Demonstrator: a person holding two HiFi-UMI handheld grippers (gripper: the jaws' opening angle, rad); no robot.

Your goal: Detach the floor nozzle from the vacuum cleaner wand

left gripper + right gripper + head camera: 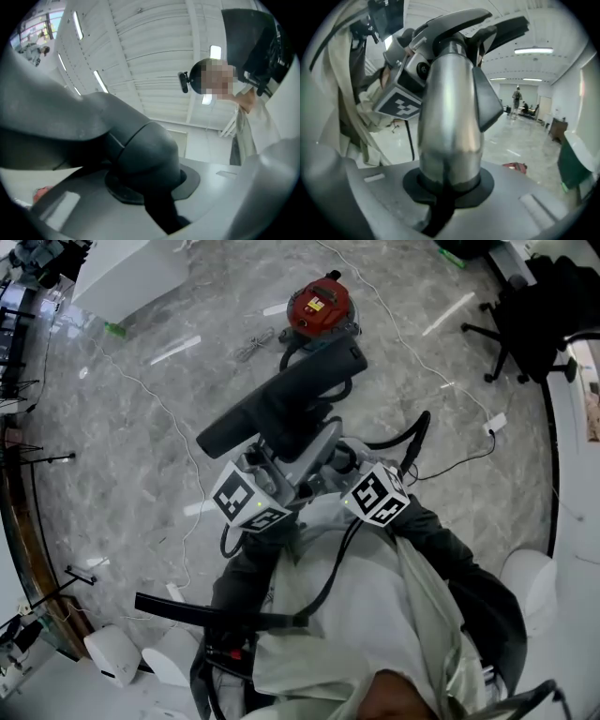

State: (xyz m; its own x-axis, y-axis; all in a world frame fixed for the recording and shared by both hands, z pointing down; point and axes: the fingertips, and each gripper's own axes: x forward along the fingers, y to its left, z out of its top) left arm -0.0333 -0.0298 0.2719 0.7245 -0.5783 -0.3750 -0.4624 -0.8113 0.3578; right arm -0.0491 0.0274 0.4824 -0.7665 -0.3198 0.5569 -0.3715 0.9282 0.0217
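In the head view I hold the dark floor nozzle (281, 401) up in front of me, its long head slanting from lower left to upper right. A silver wand end (316, 451) joins it below. My left gripper (279, 465) is shut on the nozzle's dark grey neck (140, 154), which fills the space between its jaws. From the other side, my right gripper (336, 463) is shut on the silver wand tube (450, 117). The right gripper view also shows the left gripper's marker cube (401, 103) close beside the tube.
A red vacuum canister (319, 304) sits on the marble floor beyond the nozzle, with a black hose curving toward me. A white cable and plug (494, 423) lie to the right. An office chair (530, 320) stands at upper right, white objects (112, 652) at lower left.
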